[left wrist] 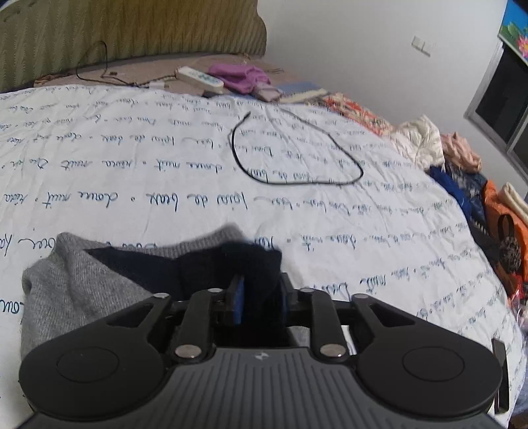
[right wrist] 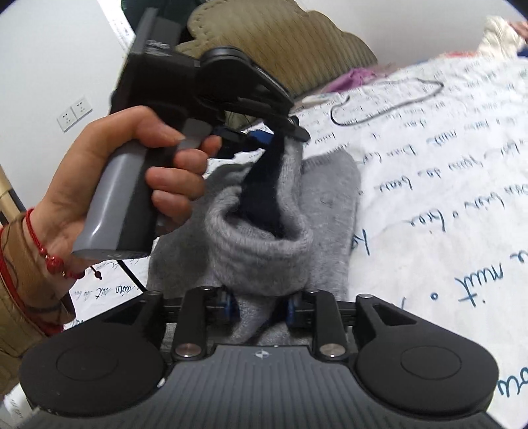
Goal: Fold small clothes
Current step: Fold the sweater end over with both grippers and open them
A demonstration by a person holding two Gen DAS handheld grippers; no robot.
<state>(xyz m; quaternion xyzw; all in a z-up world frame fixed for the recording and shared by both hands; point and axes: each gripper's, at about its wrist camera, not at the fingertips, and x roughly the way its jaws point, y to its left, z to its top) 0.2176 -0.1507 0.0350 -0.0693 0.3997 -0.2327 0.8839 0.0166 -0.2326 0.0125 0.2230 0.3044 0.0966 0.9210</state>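
Observation:
A small grey knit garment with a dark navy part lies bunched on the white script-printed bedsheet. My left gripper stands a little apart, with navy cloth in the gap between its blue pads. In the right wrist view a person's hand holds that left gripper, and the navy cloth rises in a peak to its tips. My right gripper is partly open, a rolled grey fold of the garment sitting loose between its pads.
A black cable loop lies further up the sheet. A white power strip and purple cloth sit by the olive headboard. A pile of mixed clothes lines the bed's right edge.

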